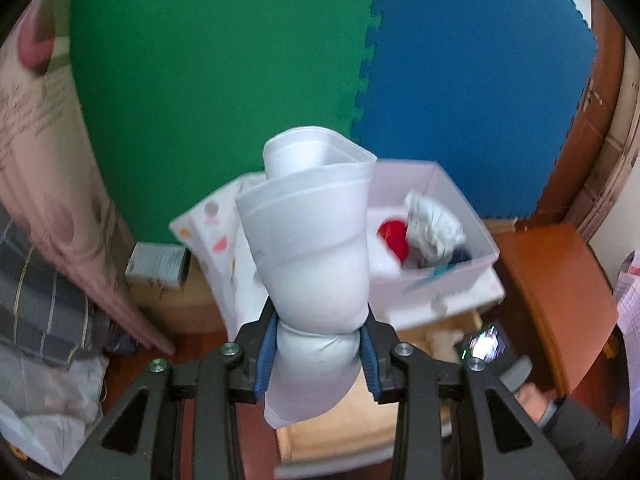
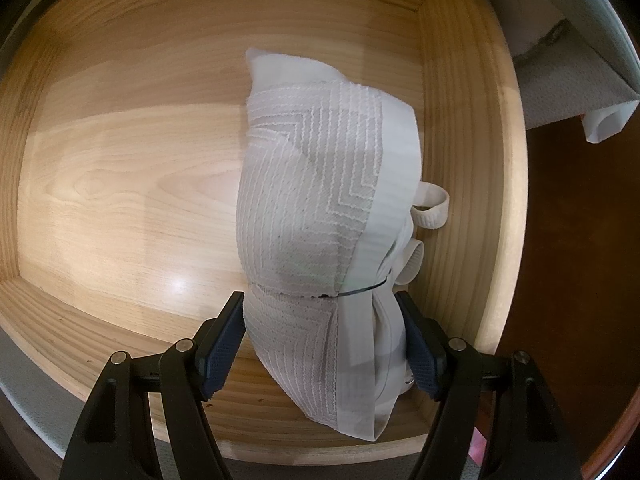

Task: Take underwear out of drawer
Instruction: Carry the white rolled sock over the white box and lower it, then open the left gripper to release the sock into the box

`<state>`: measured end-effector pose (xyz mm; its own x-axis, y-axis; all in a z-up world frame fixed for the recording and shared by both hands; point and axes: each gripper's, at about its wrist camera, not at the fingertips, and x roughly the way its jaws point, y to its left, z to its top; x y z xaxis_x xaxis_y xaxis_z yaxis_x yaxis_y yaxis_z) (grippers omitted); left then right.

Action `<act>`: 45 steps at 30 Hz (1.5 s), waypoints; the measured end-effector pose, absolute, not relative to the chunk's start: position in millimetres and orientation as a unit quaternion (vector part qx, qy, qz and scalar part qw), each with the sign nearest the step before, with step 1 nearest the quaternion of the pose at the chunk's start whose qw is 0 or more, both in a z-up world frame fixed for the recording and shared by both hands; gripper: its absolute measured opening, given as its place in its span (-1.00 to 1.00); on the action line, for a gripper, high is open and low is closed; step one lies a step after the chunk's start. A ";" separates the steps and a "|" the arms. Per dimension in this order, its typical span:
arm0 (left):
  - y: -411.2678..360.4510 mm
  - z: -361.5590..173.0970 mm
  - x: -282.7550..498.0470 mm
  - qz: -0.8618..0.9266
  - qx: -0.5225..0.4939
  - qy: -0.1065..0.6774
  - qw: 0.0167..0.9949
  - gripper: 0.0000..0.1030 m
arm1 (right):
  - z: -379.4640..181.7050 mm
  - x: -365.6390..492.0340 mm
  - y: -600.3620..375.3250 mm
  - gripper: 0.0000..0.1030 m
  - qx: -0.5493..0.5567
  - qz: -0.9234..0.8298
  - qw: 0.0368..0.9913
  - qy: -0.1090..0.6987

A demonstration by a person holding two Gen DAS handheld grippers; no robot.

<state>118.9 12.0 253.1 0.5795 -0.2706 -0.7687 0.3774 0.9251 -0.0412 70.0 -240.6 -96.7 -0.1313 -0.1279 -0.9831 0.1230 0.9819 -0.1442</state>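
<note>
In the left wrist view, the left gripper [image 1: 320, 354] is pinching a rolled white garment [image 1: 308, 264] between its blue pads [image 1: 267, 360], the roll squeezed to a narrow waist where the pads are pressing in. Most of the roll is standing up above the fingers toward the middle of the frame, its open coiled end at the top, while a shorter tail is hanging below the pads. Behind it, at centre right, a white storage box [image 1: 460, 208] is sitting with crumpled white cloth [image 1: 434, 226] and a red item [image 1: 394, 240] inside. A green foam mat [image 1: 224, 80] and a blue foam mat [image 1: 480, 80] are filling the upper half. At the lower right edge a person's hand [image 1: 536, 398] is showing.

In the right wrist view, the right gripper [image 2: 324, 344] is pointing down into a light wooden drawer [image 2: 120, 184]. A folded white underwear piece with a chevron weave [image 2: 316, 208] is lying on the drawer floor at centre right, close to the right wall, stretching from between the fingers up toward the top of the frame. The right gripper's pads [image 2: 224, 344] are standing on either side of its lower end, touching the fabric at both flanks; whether they are actually squeezing it I cannot tell. A thin dark band [image 2: 360, 290] is circling the bundle just above the fingertips, and white elastic loops [image 2: 430, 204] are poking out at its right side.
</note>
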 end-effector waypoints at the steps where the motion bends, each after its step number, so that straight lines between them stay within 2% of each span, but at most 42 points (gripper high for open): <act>1: 6.5 256.8 125.8 -0.181 0.068 0.416 0.889 -0.30 | -96.6 70.0 -239.5 0.36 -0.001 -0.096 0.659 0.746; 8: -37.2 262.5 187.4 -0.184 0.067 0.407 0.892 -0.30 | -96.6 69.2 -239.4 0.36 0.001 -0.094 0.660 0.745; 20: -83.9 187.9 254.5 -0.171 0.097 0.460 0.866 -0.28 | -94.4 70.9 -242.8 0.38 0.001 -0.087 0.662 0.744; 34: -80.6 171.5 260.2 -0.148 0.090 0.462 0.870 0.02 | -95.8 70.5 -242.5 0.38 0.000 -0.090 0.660 0.746; 45: -59.7 189.5 210.2 -0.154 0.112 0.426 0.885 0.06 | -96.8 71.0 -240.7 0.37 -0.008 -0.093 0.656 0.749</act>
